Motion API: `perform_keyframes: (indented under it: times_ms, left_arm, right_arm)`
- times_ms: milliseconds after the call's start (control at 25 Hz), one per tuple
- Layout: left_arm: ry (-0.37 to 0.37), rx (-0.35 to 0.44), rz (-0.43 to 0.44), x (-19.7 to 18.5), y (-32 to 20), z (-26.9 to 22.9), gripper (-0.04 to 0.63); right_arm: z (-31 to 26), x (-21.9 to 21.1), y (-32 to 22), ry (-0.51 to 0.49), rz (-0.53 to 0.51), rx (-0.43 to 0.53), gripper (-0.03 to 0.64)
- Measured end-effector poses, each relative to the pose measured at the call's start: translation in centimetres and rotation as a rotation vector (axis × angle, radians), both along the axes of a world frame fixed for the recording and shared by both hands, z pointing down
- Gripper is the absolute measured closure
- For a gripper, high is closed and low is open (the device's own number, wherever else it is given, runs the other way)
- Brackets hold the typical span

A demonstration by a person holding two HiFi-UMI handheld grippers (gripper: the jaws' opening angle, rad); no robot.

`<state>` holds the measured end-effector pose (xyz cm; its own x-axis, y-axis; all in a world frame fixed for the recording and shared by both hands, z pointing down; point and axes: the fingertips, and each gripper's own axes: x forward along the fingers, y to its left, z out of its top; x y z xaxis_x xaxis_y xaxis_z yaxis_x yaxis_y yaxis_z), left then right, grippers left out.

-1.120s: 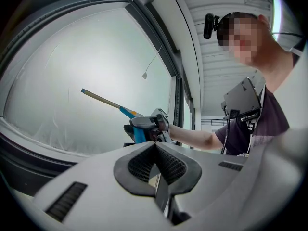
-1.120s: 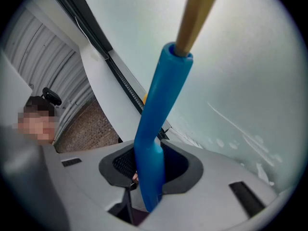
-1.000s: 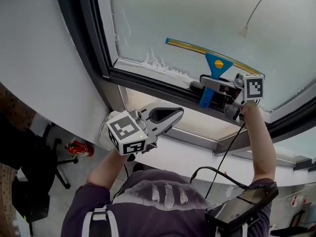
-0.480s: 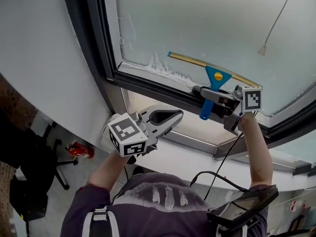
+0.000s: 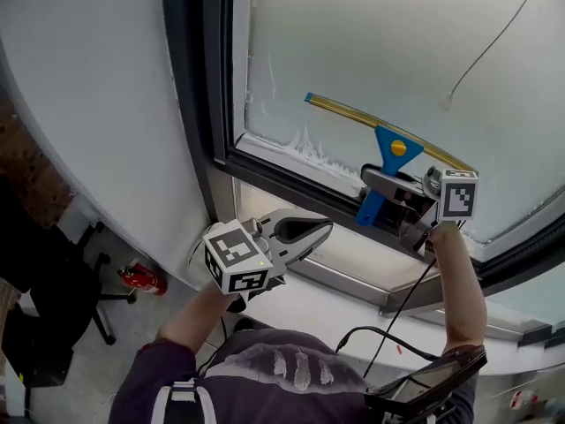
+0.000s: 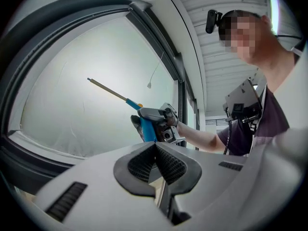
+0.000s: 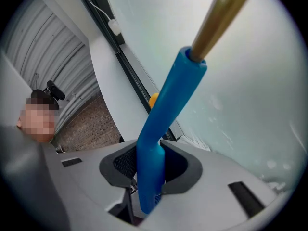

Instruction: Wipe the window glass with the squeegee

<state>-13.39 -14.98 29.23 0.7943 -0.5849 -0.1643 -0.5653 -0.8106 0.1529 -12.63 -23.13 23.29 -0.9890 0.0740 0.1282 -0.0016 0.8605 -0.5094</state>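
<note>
The squeegee (image 5: 389, 151) – blue plastic handle, orange button, long brass-coloured blade bar – lies slantwise against the lower part of the hazy window glass (image 5: 380, 34). Its blade sits just above a ragged white strip of soap foam (image 5: 296, 141) along the bottom edge. Held against the pictures from a second ago, it has hardly shifted on the pane: its left tip keeps about the same gap above the foam. What has changed is mostly our view, which has swung to take in more of the glass above.

The right gripper (image 5: 380, 184) clamps the blue handle. In the right gripper view the handle (image 7: 161, 129) stands straight up between the two pads of that gripper (image 7: 150, 170), both pressing on it, and the grip has drawn in slightly over the last second. We read this as a settling of the hold rather than a stroke in progress.

The left gripper (image 5: 323, 228) hangs below the dark window frame (image 5: 214, 104), well apart from the squeegee. Its jaws are closed on nothing, pad meeting pad in its own view (image 6: 155, 150), as they were before.

For the task, we judge the blade is at the low end of a pass – the foam beneath it and at the left corner looks unwiped.
</note>
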Motion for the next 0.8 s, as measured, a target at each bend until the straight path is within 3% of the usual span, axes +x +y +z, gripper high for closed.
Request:
perform_keyframes:
  times_ms: [360,800]
  left_arm:
    - [-0.005,0.077,-0.051,-5.5,-0.1,-2.2,0.589]
    - [0.028,0.057,-0.067,-10.9,0.4,-1.5,0.589]
  right_arm:
    - [-6.7,-7.2,-1.2,-0.005,-0.074,0.137,0.509]
    - [-12.7,-12.7,-3.6,0.001,-0.022,0.251,0.509]
